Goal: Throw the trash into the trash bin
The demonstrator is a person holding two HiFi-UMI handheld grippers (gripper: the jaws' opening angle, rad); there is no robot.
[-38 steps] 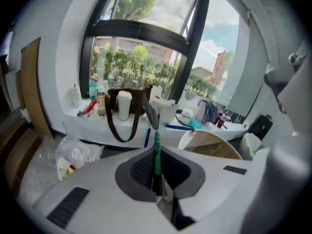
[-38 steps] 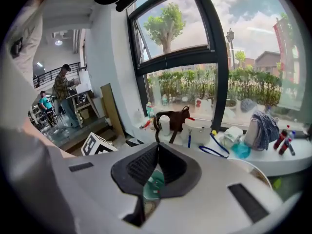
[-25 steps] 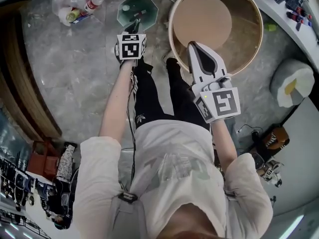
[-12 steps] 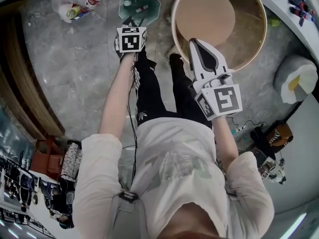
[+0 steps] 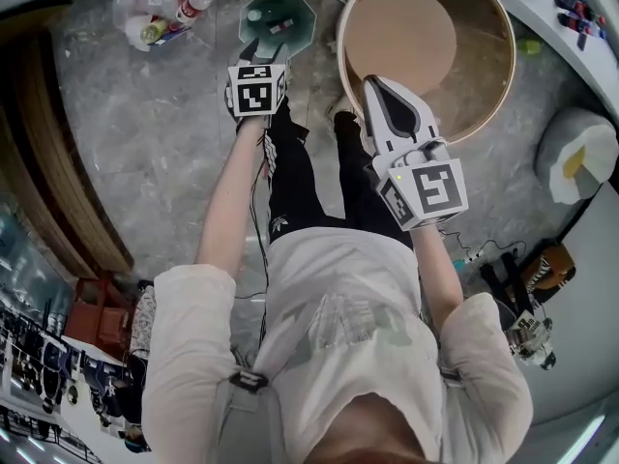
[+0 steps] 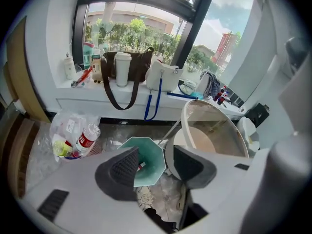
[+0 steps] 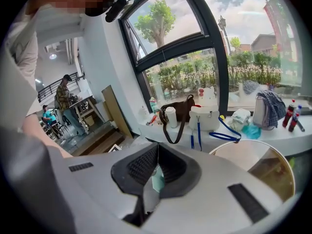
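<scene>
A teal octagonal trash bin (image 5: 290, 8) stands on the grey floor, with a small red-and-white scrap (image 5: 280, 27) and a pale bit lying inside it. My left gripper (image 5: 263, 51) hangs just above its near rim. In the left gripper view the bin (image 6: 152, 152) shows between the two dark pads (image 6: 126, 165), which stand apart with nothing held. My right gripper (image 5: 372, 87) hovers to the right, over the edge of the round table. Its pads (image 7: 146, 165) meet at the tips, and nothing is gripped between them.
A big round table with a pale rim (image 5: 338, 46) stands right of the bin. A clear plastic bag of bottles (image 5: 160, 17) lies on the floor to its left. The person's legs and shoes (image 5: 290, 153) are just below the grippers. A window ledge (image 6: 73, 94) carries bags and a cup.
The left gripper's jaws have parted over the bin and the gripper has lifted slightly. The right gripper has kept still.
</scene>
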